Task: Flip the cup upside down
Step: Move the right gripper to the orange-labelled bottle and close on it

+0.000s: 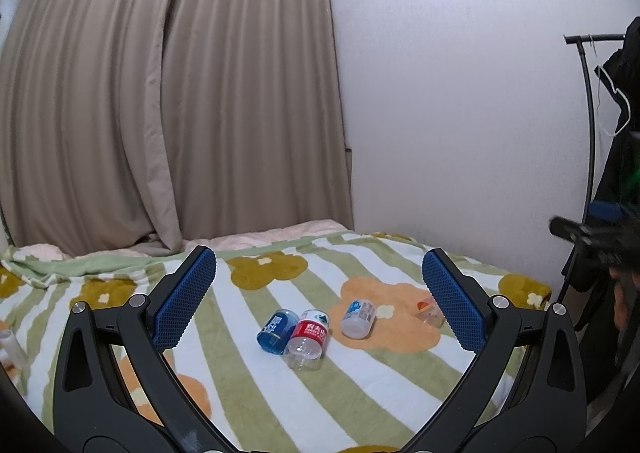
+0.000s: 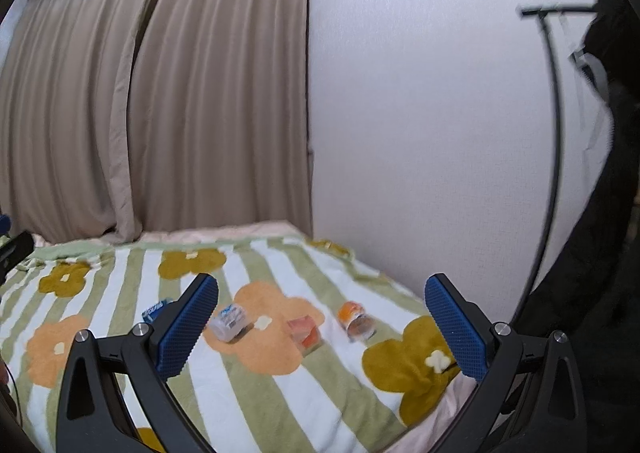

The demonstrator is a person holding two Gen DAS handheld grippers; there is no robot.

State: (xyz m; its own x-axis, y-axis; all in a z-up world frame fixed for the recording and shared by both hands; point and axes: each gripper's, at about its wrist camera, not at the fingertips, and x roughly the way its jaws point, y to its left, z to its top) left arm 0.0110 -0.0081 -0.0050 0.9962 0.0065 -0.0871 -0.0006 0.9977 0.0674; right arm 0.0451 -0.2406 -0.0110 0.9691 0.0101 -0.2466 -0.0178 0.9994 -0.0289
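Both grippers hovering wide open, holding nothing: left gripper (image 1: 319, 295), right gripper (image 2: 322, 323). Cups lying on blanket (image 1: 360, 393): blue cup (image 1: 277, 331) touching red-label cup (image 1: 307, 339).

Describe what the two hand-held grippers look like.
Left hand-held gripper and right hand-held gripper look alike: black, angled finger arms with triangular cut-outs and round silver pivot bolts. The fingers carry blue pads with a fine knurled grid texture. No cables or sleeves show.
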